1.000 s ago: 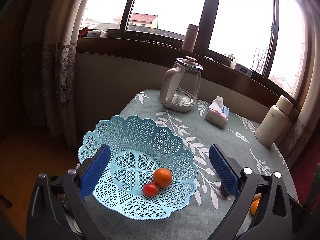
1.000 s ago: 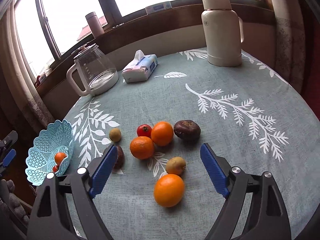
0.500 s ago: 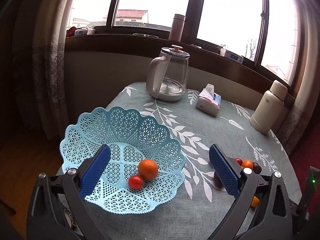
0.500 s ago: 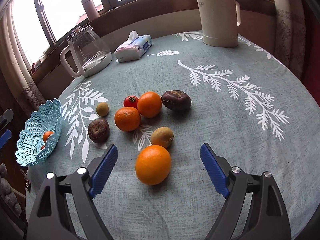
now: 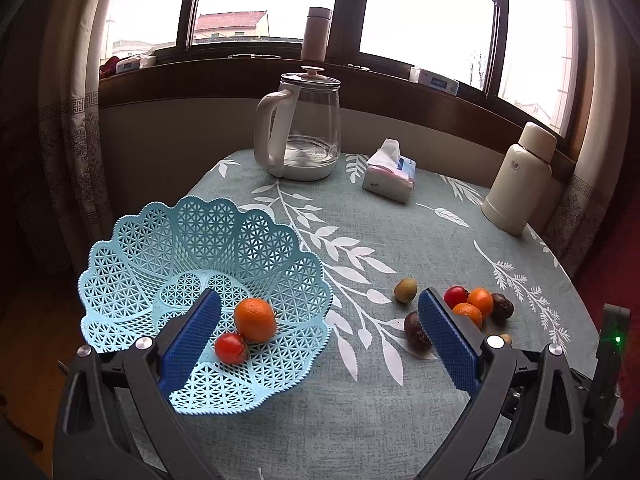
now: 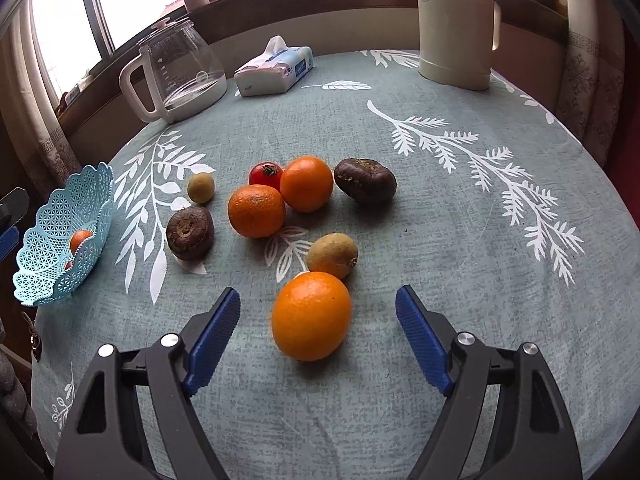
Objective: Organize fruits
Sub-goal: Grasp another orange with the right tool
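Both tongs gaping wide over the fruit table, gripping nothing.
The right gripper (image 6: 318,312) is hovering with the big orange (image 6: 311,316) lying between its spread fingers, loose fruit scattered just beyond. The left gripper (image 5: 320,330) is hanging wide open at the blue basket (image 5: 132,248), which is sitting at the table's left edge holding an orange (image 5: 255,319) and a tomato (image 5: 231,348).

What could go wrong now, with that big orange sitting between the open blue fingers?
The large round orange touches the yellow-brown kiwi-like fruit; as the right gripper closes, it might nudge that fruit rolling. The smooth orange could also slip from the pads. The light blue lattice plastic basket sits at the round table's edge, so a hard drop might tip it off.
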Tool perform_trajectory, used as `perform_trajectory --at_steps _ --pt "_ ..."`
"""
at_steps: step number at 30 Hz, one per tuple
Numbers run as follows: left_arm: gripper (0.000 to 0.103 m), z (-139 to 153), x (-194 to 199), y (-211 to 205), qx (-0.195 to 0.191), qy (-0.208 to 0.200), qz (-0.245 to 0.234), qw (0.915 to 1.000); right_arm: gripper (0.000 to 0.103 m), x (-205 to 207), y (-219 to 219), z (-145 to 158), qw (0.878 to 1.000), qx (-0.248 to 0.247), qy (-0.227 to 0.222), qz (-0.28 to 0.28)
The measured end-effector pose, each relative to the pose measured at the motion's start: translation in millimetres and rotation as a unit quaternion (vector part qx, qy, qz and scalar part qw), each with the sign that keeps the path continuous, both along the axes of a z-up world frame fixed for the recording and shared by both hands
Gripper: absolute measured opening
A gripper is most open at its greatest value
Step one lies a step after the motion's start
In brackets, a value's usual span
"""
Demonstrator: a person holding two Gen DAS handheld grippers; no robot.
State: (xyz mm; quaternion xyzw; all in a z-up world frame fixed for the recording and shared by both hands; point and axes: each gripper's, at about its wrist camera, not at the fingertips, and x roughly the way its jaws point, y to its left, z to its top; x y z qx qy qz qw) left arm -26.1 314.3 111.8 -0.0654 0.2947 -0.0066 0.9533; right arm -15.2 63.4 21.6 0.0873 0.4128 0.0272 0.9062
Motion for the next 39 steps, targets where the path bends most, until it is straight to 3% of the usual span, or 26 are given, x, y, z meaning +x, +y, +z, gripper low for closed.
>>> perform_trajectory --at_steps 10,17,28,39 --pt "0.100 -11.4 5.8 -12.3 0.008 0.016 -0.014 0.9997 0.049 7.5 3.8 -4.2 1.000 -0.026 0.014 0.011" --pt "0.100 -19.2 10.6 -16.8 0.013 0.027 -0.016 0.9994 0.041 8.2 3.1 -4.1 0.999 -0.025 0.011 0.020" --pt "0.100 -28.6 14.9 -24.0 0.023 0.039 -0.017 0.9988 0.040 2.9 -2.9 -0.8 0.999 -0.016 0.004 0.027" --pt "0.100 -43.7 24.2 -54.3 0.042 0.063 -0.043 0.9962 0.040 -1.4 -37.1 9.1 1.000 0.003 -0.020 -0.006"
